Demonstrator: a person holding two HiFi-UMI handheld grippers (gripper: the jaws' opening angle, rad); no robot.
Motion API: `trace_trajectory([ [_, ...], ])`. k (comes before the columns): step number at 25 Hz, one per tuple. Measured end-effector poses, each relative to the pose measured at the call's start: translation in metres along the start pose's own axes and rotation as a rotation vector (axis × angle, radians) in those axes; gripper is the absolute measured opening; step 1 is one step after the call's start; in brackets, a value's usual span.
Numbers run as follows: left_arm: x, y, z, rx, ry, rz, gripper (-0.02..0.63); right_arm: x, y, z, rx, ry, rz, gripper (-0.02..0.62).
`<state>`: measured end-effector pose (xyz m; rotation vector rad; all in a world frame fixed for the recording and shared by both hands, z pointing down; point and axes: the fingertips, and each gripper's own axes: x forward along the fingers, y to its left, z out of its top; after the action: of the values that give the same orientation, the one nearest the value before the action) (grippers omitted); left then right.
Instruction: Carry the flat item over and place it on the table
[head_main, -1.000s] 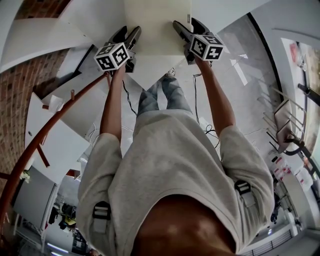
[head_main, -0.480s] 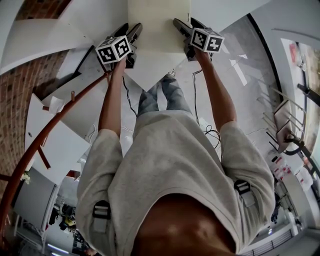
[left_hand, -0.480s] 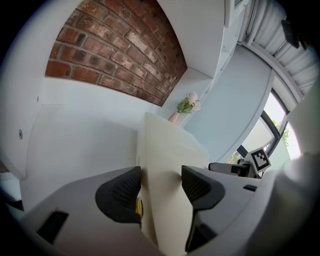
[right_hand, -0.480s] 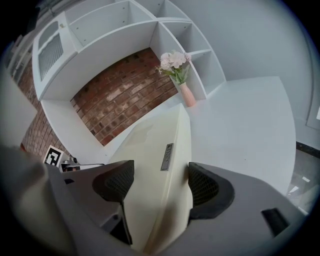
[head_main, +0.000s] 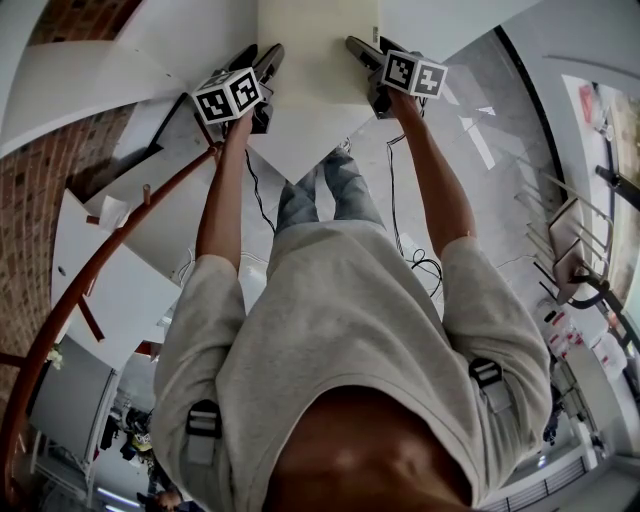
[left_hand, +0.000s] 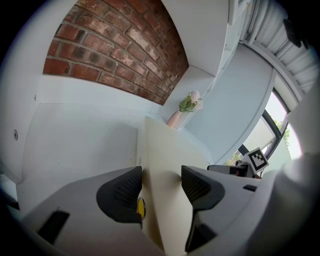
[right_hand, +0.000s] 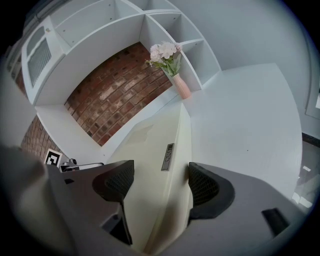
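Left gripper view shows us, nearest, the left tool. Its jaws are smooth grey moulded shells tipped with dark pads that have a fine dotted texture. They are clamped on the panel, a flat cream slab with a matt skin and softly rounded edges, one pad pressing on each side of it. The right tool has the same shape and is likewise gripping the panel, with a pad against each side. A small grey rectangular label sits on the slab's narrow edge just beyond the pads.

From the head view, the left tool grips the panel's left edge and the right tool its right edge. The panel is held out ahead of the person, between the two white marker cubes printed with black squares.

The panel runs from the tools away towards the far side, over the smooth white surface. We cannot tell whether its far end touches that surface. Beyond that end stands a slim pink vase holding pale pink flowers. Behind it is a rough red brick wall, framed by plain white box-shaped shelves.
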<state>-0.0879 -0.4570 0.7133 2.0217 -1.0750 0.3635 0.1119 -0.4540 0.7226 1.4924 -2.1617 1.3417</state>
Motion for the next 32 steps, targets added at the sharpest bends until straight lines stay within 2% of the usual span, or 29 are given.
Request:
trace_trajectory([
  [12,0.002,0.0,0.0,-0.012,-0.001,-0.026,0.267,0.001,0.0,0.001,0.018,-0.012,0.025,0.357],
  [17,0.0,0.0,0.006,0.046,0.015,-0.018,0.287,-0.002,0.002,0.005,0.002,-0.02,0.017,0.357],
  [27,-0.023,-0.003,0.019,0.048,-0.057,-0.005,0.278,-0.029,0.006,0.018,-0.031,-0.081,-0.001,0.356],
  [29,-0.026,-0.01,0.02,0.069,-0.064,-0.013,0.27,-0.034,0.01,0.017,-0.056,-0.088,-0.002,0.337],
  [32,-0.031,-0.021,0.018,0.108,-0.072,-0.02,0.248,-0.042,0.019,0.014,-0.103,-0.099,-0.007,0.272],
])
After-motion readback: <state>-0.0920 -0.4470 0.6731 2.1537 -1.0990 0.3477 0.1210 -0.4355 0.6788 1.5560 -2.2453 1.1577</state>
